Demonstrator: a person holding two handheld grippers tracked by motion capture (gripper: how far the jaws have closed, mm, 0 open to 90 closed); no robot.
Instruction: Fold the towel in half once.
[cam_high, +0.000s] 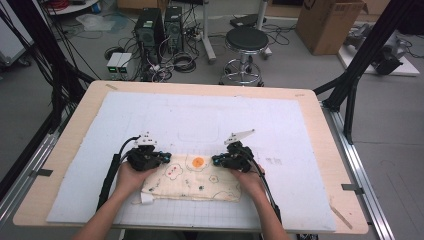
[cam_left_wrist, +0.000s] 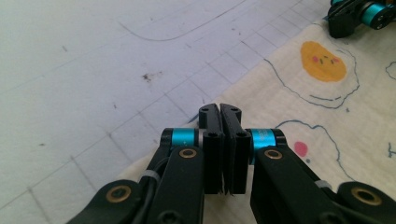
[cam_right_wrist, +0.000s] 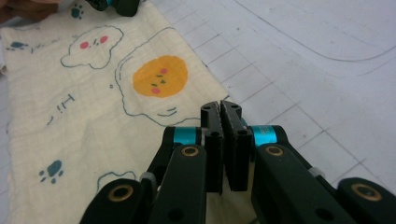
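- While the high view is showing both hands at the far corners of the printed cloth (cam_high: 192, 177), the left gripper (cam_left_wrist: 219, 112) and right gripper (cam_right_wrist: 221, 109) are each pinching its far edge, jaws closed.
- The cloth is lying on a white gridded mat (cam_high: 150, 115) covering a wooden table (cam_high: 320, 115).
- A stool (cam_high: 246, 42) is standing beyond.

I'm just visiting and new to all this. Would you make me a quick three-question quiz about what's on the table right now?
1. True or false: both claws are shut at the far edge of the cloth.
2. What colour is the round face printed on the cloth?
3. The cloth lies on: A) bare wood B) a white gridded mat C) a tray.

Key:
1. True: left claw and right claw are shut at the cream printed cloth's far corners.
2. Orange.
3. B, the mat.
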